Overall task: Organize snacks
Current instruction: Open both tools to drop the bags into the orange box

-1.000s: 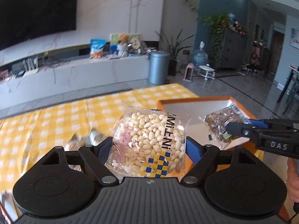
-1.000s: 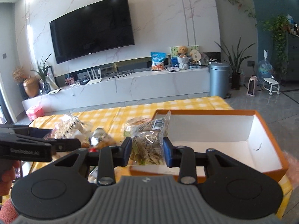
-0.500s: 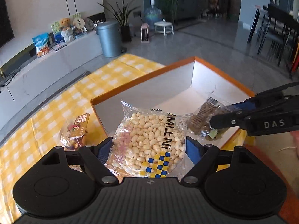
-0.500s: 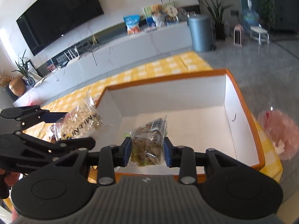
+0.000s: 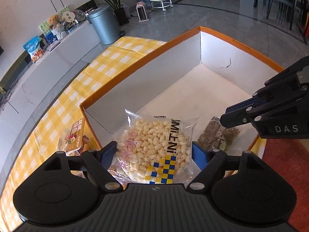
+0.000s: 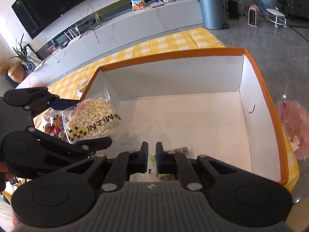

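My left gripper [image 5: 154, 150] is shut on a clear bag of white puffed snacks [image 5: 156, 150] and holds it over the near left corner of the orange-rimmed white box [image 5: 231, 44]. The bag also shows in the right wrist view [image 6: 90, 119]. My right gripper [image 6: 152, 148] is low inside the box, its jaws nearly closed with a thin gap. The brown snack bag [image 5: 214, 135] lies on the box floor under it; part of it shows behind the fingers [image 6: 181, 150]. I cannot tell whether the jaws still pinch it.
The box [image 6: 173, 56] sits on a yellow checked tablecloth [image 5: 81, 81]. More snack packs [image 5: 75, 135] lie on the cloth left of the box. A pink plastic bag [image 6: 293, 123] lies right of the box.
Both grippers have moved further over and down into the box. The brown bag has come down to the box floor, and the right jaws have closed to a narrow gap.
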The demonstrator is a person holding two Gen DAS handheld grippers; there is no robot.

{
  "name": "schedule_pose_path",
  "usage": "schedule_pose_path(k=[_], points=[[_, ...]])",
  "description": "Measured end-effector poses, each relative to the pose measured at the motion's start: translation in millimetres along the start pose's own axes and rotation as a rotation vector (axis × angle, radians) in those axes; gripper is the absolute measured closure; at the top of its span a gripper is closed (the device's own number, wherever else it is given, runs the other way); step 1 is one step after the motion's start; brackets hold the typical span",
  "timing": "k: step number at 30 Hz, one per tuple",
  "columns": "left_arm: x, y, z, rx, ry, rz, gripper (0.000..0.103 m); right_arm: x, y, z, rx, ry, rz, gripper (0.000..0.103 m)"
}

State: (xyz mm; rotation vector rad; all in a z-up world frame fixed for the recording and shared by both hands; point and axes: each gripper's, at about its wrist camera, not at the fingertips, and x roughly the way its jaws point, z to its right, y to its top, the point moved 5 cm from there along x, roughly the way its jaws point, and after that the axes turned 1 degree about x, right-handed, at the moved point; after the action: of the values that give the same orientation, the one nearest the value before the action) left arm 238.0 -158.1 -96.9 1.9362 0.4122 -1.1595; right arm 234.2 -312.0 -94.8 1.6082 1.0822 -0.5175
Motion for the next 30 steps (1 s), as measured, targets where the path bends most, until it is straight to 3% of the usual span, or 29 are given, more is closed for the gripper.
schedule_pose_path(k=[4,6,10,17,24,30], points=[[1.6,1.6,2.0,0.018,0.011,-0.009,0.007,-4.8,-1.9,-1.5,-0.017,-0.025,0.031,0.088],[1.0,0.9,1.8,0.016,0.01,-0.01,0.006,-5.8,-3.3,0.2,-0.017,-0.032,0.039,0.076],[-2.4,-0.1,1.7,-0.001,0.008,-0.003,0.005,-8.4,-4.3,2.2,-0.003,-0.041,0.043,0.072],[-15.1,0.2,4.0,-0.004,0.018,0.063,0.005,-19.7,-4.3,4.0,0.004,-0.073,0.08,0.05],[-37.7,-0.3,-0.4,-0.028,0.037,0.134,0.005,-37.5,-2.1,6.1,0.002,-0.094,0.127,0.042],[-70.5,-10.3,-14.5,-0.122,0.065,0.239,0.005,-54.0,-5.0,-6.7,-0.017,-0.081,0.196,0.039]])
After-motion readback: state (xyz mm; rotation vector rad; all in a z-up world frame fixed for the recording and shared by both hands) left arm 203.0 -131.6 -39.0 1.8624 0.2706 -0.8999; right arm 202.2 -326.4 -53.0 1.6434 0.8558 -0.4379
